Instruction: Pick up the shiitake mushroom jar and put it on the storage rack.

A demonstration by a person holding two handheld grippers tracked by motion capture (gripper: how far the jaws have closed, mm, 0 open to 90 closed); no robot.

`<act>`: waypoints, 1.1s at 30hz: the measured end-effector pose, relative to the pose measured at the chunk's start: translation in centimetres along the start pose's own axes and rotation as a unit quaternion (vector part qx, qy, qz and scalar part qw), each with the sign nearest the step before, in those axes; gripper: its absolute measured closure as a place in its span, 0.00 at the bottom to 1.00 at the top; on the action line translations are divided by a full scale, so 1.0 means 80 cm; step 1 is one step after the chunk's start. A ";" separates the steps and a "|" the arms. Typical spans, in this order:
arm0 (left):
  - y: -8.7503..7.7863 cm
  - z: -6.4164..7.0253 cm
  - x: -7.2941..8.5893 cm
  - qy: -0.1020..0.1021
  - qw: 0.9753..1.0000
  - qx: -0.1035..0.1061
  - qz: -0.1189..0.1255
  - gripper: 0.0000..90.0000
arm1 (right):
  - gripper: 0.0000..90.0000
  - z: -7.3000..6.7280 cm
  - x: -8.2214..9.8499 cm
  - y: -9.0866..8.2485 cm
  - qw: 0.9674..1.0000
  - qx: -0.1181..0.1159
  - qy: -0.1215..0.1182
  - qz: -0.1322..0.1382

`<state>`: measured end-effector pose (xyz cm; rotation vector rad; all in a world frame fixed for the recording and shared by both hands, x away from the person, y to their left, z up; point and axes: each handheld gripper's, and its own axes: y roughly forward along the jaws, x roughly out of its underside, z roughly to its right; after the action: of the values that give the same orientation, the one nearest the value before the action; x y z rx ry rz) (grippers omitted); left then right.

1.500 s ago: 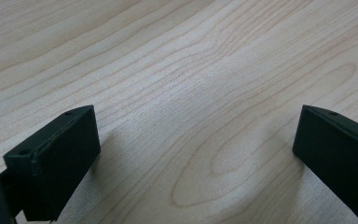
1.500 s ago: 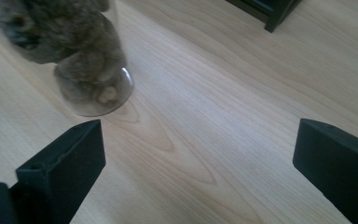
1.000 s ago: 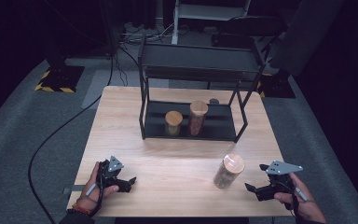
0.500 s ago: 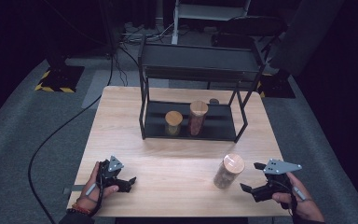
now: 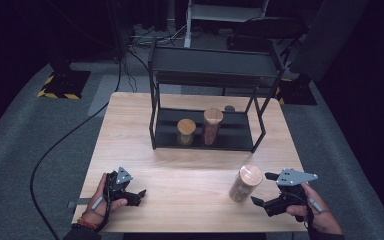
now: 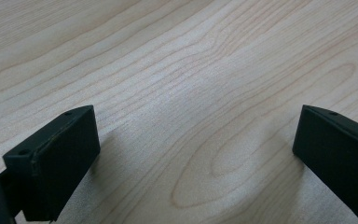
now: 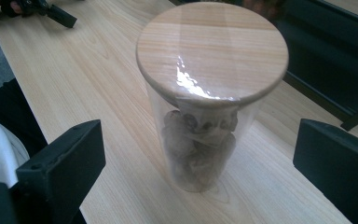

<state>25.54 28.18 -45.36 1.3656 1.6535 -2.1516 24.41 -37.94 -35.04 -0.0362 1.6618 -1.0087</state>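
Left gripper (image 5: 136,194) low at 7 o'clock, jaws wide, pointing 3 o'clock. Right gripper (image 5: 260,196) at 5 o'clock, jaws wide, pointing 9 o'clock.

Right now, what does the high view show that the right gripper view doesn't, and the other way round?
High view alone: the black two-tier rack at the table's far side with two wooden-lidded jars, a short jar and a tall jar, on its lower shelf, plus the grey floor.

Right gripper view alone: the lumpy brown contents inside the glass jar, seen close, with that gripper's jaws standing wide apart either side, not touching it.

Both: the wooden-lidded glass jar upright on the wooden table, the right gripper and the left gripper.
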 end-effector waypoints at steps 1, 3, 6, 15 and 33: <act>0.000 0.000 0.000 0.000 1.000 0.000 0.000 0.00 | 0.02 -0.001 -0.001 0.000 1.000 -0.001 0.000 0.000; 0.000 0.000 0.000 0.000 1.000 0.000 0.000 0.00 | 0.02 -0.001 -0.003 0.000 1.000 -0.004 -0.004 0.000; 0.000 0.000 0.000 0.000 1.000 -0.001 0.000 0.00 | 0.02 -0.002 -0.004 0.000 1.000 -0.006 -0.006 0.002; 0.000 0.000 0.000 0.003 1.000 0.001 -0.001 0.00 | 0.02 -0.002 -0.005 0.000 1.000 -0.009 -0.007 0.003; 0.000 0.000 0.000 0.003 1.000 0.000 -0.001 0.00 | 0.02 -0.007 -0.029 0.002 1.000 -0.009 -0.012 -0.016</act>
<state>25.52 28.17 -45.32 1.3727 1.6564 -2.1509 24.84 -36.34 -33.32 -0.0859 1.6525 -1.0135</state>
